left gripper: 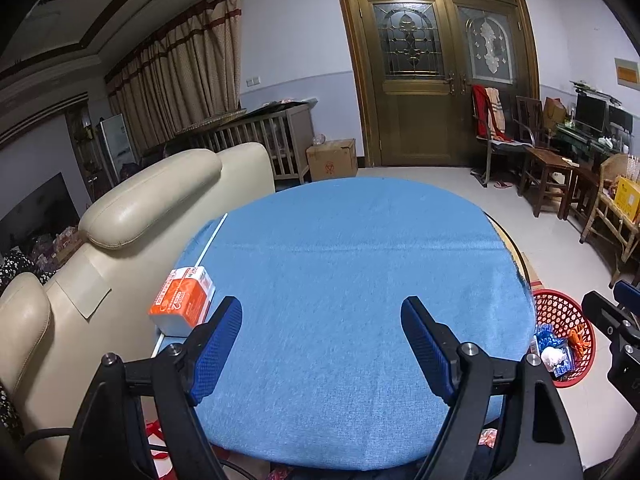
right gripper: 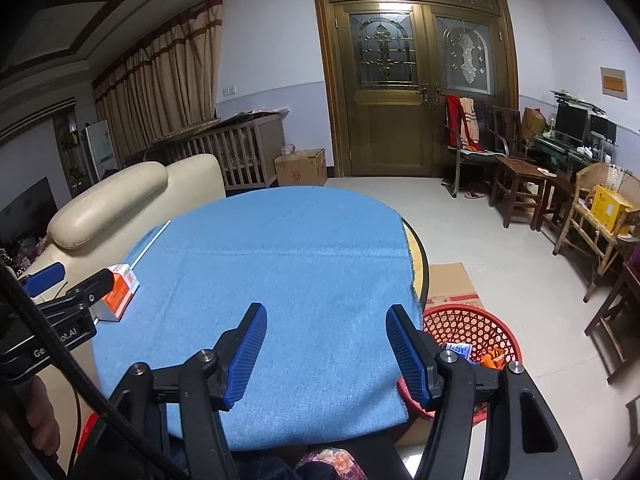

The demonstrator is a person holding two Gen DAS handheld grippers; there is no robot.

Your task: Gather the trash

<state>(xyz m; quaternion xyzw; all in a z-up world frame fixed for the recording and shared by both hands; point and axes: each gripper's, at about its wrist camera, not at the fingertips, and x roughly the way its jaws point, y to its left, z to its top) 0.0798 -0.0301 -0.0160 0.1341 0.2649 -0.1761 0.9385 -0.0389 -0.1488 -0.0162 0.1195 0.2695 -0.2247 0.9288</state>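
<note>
Left to right: orange tissue pack (left gripper: 182, 300) at the blue-covered surface (left gripper: 344, 264) edge; left tool (left gripper: 322, 322) and right tool (right gripper: 326, 326), both apart and empty; red basket (left gripper: 562, 312) on the floor holding trash (left gripper: 554, 350)

A red mesh basket (left gripper: 560, 312) on the floor beside the table holds blue, white and orange trash (left gripper: 558, 350).

1. Far ahead of me, a brown double door (right gripper: 416, 92) with patterned glass sits in pale walls.
2. Left: beige curtains (right gripper: 168, 88), a cream sofa (left gripper: 132, 216).
3. Right: wooden chairs (right gripper: 516, 168) on a light tiled floor (right gripper: 500, 260).
</note>
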